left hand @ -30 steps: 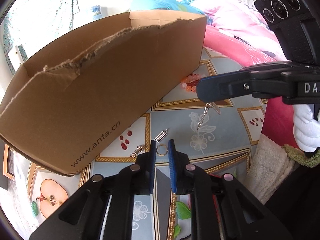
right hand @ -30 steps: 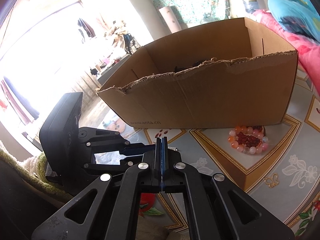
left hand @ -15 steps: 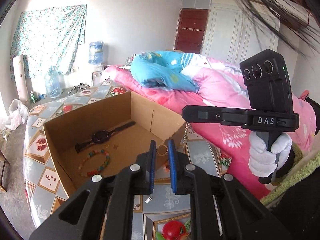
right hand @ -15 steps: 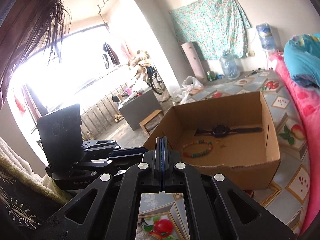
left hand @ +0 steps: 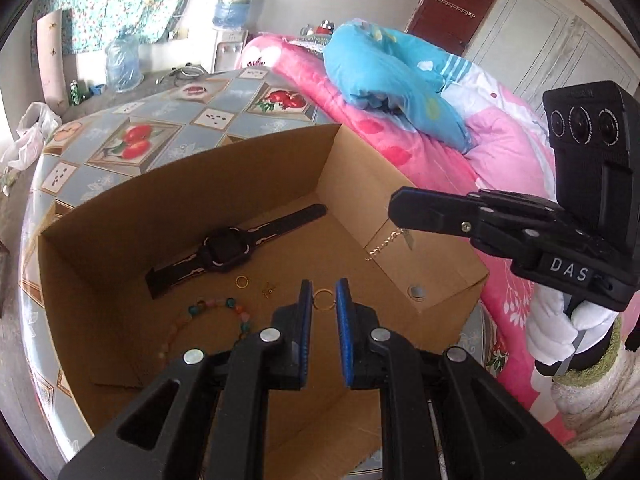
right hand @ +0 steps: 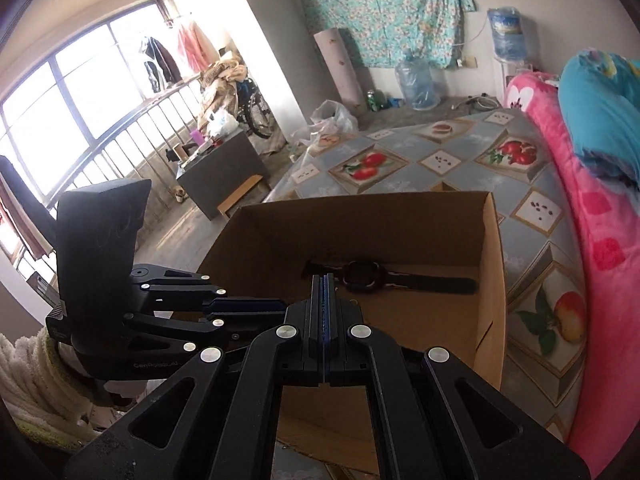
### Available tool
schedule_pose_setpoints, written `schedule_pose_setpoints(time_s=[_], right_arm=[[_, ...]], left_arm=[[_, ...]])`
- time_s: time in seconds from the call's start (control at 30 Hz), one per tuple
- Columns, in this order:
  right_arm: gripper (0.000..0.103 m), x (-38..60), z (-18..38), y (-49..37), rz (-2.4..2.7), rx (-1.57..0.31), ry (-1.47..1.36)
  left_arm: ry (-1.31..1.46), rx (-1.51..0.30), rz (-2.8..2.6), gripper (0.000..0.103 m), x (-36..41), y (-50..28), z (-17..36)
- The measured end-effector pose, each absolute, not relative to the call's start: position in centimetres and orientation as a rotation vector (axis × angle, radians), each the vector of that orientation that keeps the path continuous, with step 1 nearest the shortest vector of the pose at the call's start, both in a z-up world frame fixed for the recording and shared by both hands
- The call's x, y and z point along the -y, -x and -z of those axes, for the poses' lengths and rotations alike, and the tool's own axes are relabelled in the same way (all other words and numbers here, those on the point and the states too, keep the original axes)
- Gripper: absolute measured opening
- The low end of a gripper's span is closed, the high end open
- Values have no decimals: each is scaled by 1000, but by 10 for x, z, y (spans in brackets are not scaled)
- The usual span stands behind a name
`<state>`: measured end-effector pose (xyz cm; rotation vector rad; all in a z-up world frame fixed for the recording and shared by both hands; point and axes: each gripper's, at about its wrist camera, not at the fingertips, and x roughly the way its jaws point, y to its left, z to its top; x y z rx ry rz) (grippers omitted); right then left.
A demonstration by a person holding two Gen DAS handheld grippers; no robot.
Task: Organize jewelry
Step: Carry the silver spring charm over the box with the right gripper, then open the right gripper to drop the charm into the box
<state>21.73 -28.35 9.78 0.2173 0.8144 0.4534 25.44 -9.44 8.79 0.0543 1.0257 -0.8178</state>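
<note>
From the left wrist, our left gripper (left hand: 324, 300) clamps a small gold ring (left hand: 322, 300) above the cardboard box (left hand: 256, 168), ready to drop beside the watch (left hand: 228, 250) and bead bracelet (left hand: 216, 312). Our right gripper (left hand: 400, 210) dangles a gold chain (left hand: 386, 242) there too.

From the right wrist, our right gripper (right hand: 325, 280) is pressed together over the box (right hand: 494, 280); the chain stays hidden.

Daylit, window (right hand: 80, 92) glare, fisheye-bent edges.
</note>
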Motion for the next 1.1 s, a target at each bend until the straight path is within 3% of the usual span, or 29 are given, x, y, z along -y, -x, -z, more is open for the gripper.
schedule_pose_setpoints(time_s=[0.33,0.43,0.67,0.87,1.1], right_arm=[[2,289,-74,-255,-384,-927,-151],[2,292,-73,-255,-379,-919,-164],[2,295,-77,-252,-362,-902,-187],[2,297,-91,-236,-358,-847,-215],[3,303,-118,-193,-392,-724,-256]], left_arm=[[-41,-1241,815,12,129,-289,-58],[3,-1285,818,19,129,-295,-53],[60,-1309,810,23,124,-301,-48],[73,-1209,811,23,112,-292,-67],[89,-940,835,23,73,-249,-114]])
